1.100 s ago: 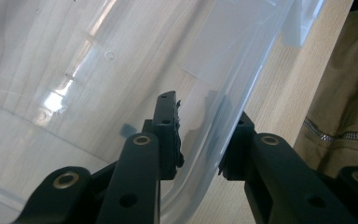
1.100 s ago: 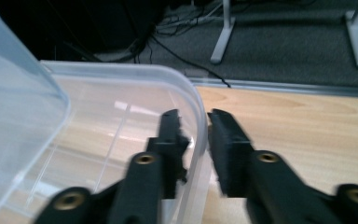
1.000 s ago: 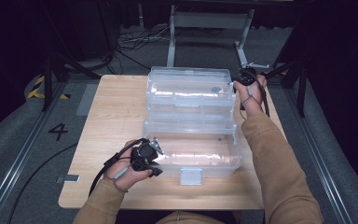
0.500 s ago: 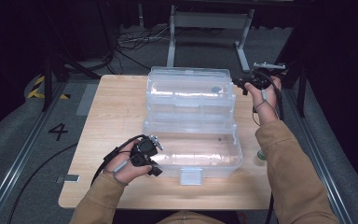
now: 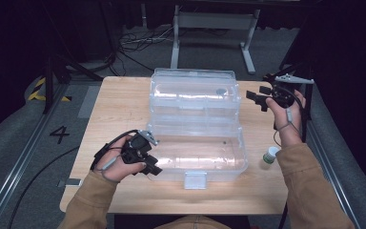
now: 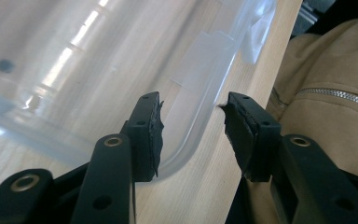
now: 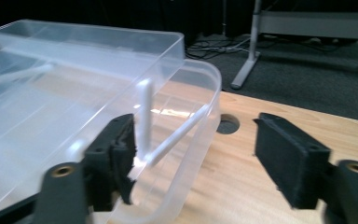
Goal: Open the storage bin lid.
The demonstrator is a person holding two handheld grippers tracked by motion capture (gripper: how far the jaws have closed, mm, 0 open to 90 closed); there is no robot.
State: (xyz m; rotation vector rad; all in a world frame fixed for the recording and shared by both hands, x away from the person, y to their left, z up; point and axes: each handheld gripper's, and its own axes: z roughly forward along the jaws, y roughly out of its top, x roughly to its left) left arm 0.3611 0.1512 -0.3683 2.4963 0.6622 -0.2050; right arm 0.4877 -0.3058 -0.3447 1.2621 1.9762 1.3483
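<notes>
One clear box (image 5: 195, 143) with its lid (image 5: 193, 93) open, one small white bottle (image 5: 268, 157), two claws, all on or over one wooden bench (image 5: 119, 105).

Box sits mid-bench; lid stands back from the far edge. Bottle stands just right of the box's near right corner.

Left claw (image 5: 148, 167) is at the box's near left corner; in the left gripper view the corner rim (image 6: 191, 135) lies between the jaws, pads off it. Jaws have just been opening.

Right claw (image 5: 257, 98) hovers just right of the lid, apart from it. Jaws have just been opening, now wide, nothing between them.
</notes>
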